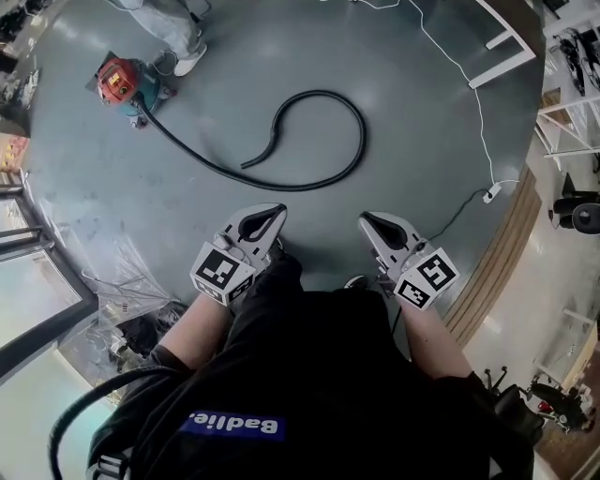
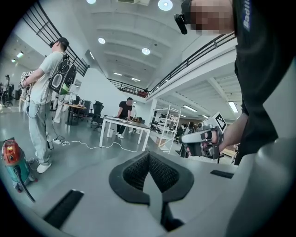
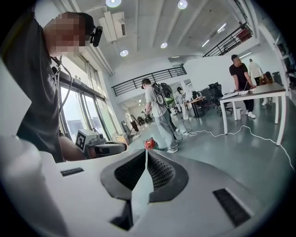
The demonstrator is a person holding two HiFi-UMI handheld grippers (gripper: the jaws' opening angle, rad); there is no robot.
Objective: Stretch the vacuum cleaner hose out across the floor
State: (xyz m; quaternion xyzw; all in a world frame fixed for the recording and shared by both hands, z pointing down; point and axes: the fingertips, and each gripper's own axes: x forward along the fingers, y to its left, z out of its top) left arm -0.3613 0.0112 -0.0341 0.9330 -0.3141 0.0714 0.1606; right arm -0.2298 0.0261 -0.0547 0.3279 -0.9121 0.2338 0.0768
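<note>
Jaws together and empty on left gripper (image 1: 275, 214) and right gripper (image 1: 368, 221). Hose (image 1: 362, 141) lies curled on floor (image 1: 422, 122), well ahead of both, joined to vacuum cleaner (image 1: 119, 82). Judged: approach step. Next: open, reach free end.

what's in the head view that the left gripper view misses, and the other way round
Only the head view: the whole hose, curled in a loop on the floor.
Only the left gripper view: a person in black across the room, the ceiling lights and a balcony railing.
Both: the red vacuum cleaner with the start of the hose, the person standing next to it, and the left gripper and right gripper, both shut and empty.
</note>
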